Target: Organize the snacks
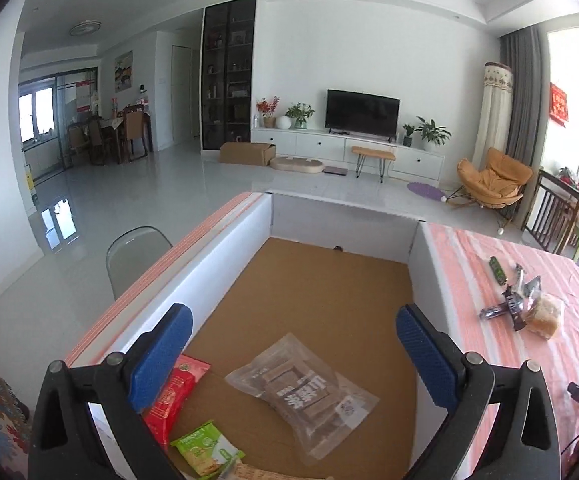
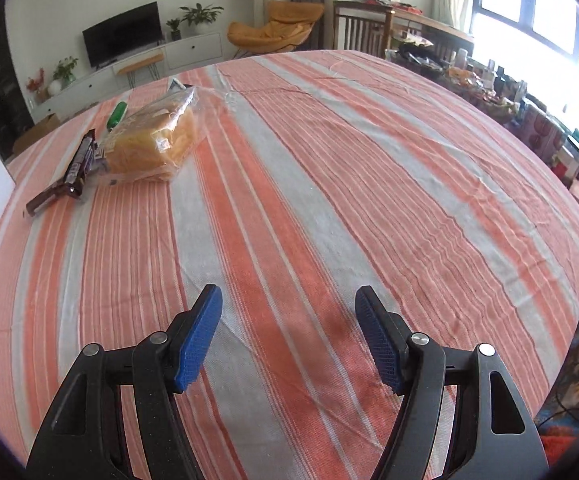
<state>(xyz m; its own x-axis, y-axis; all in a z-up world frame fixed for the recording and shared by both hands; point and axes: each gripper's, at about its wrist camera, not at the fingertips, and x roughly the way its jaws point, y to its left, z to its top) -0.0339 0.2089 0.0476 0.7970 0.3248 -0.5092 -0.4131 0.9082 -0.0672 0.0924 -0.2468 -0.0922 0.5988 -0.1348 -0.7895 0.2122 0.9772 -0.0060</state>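
Partly done, by the look of it: clear pack of brown bars [image 1: 303,396], red packet [image 1: 171,396] and green packet [image 1: 205,452] already in the white box [image 1: 213,252], near end. Left to move, on the striped surface [image 2: 329,184]: bagged bread [image 2: 157,140], dark chocolate bar [image 2: 75,168], green stick pack [image 2: 116,114]. Left tongs [image 1: 293,334] spread wide above the box, empty. Right tongs [image 2: 289,312] spread, empty, over bare cloth, bread well apart at far left.

Left wrist view peers down, close, into the white-walled cardboard box [image 1: 341,276]; right wrist view skims low across the orange-striped tablecloth [image 2: 329,184]. Both catch the bagged yellow bread [image 1: 547,316].
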